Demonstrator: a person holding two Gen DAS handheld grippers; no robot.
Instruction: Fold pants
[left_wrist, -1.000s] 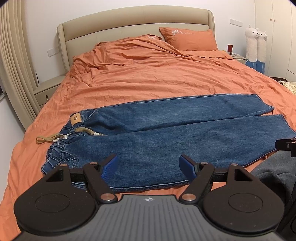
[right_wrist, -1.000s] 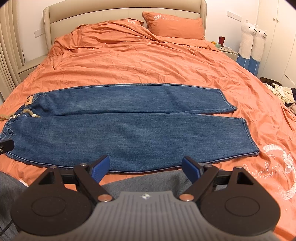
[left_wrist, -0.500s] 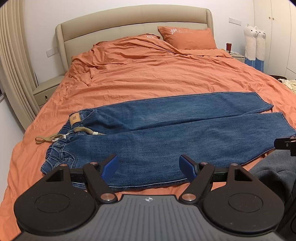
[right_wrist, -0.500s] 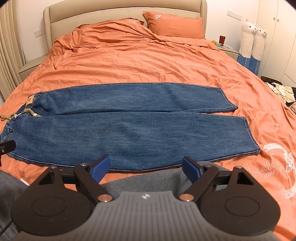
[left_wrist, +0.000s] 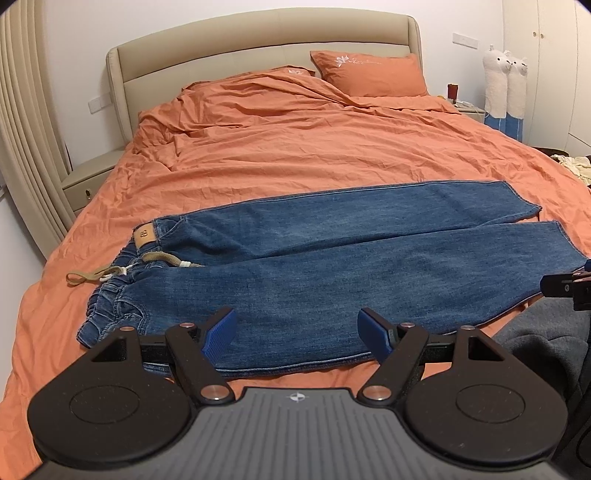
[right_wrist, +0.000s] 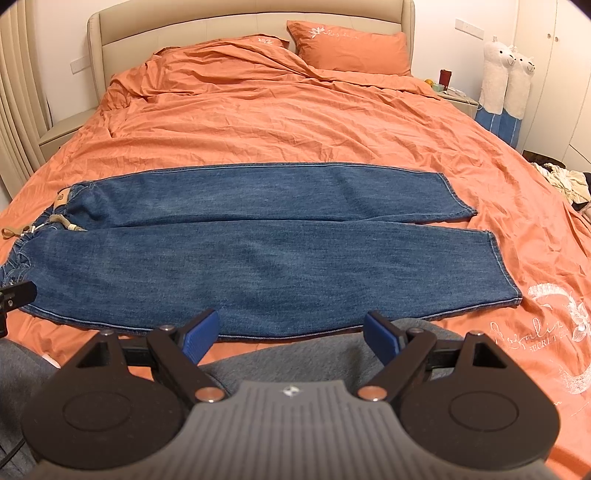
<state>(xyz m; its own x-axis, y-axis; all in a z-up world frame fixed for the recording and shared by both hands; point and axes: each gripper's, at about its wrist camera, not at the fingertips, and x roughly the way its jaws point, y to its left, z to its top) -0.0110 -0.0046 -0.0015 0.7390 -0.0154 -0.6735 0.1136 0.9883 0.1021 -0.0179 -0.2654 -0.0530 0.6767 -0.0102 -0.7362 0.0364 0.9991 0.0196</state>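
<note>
Little has changed in the last second: both views have only drifted slightly. The jeans (right_wrist: 258, 254) lie flat across the bed (right_wrist: 295, 122), waistband at 9 o'clock; left claw (left_wrist: 297, 334) and right claw (right_wrist: 291, 336) hover spread, empty. Folding not begun.

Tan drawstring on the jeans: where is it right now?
The tan drawstring trails off the waistband at the left end of the blue denim jeans onto the orange bedspread, just below the tan leather waist patch, in both wrist views.
</note>
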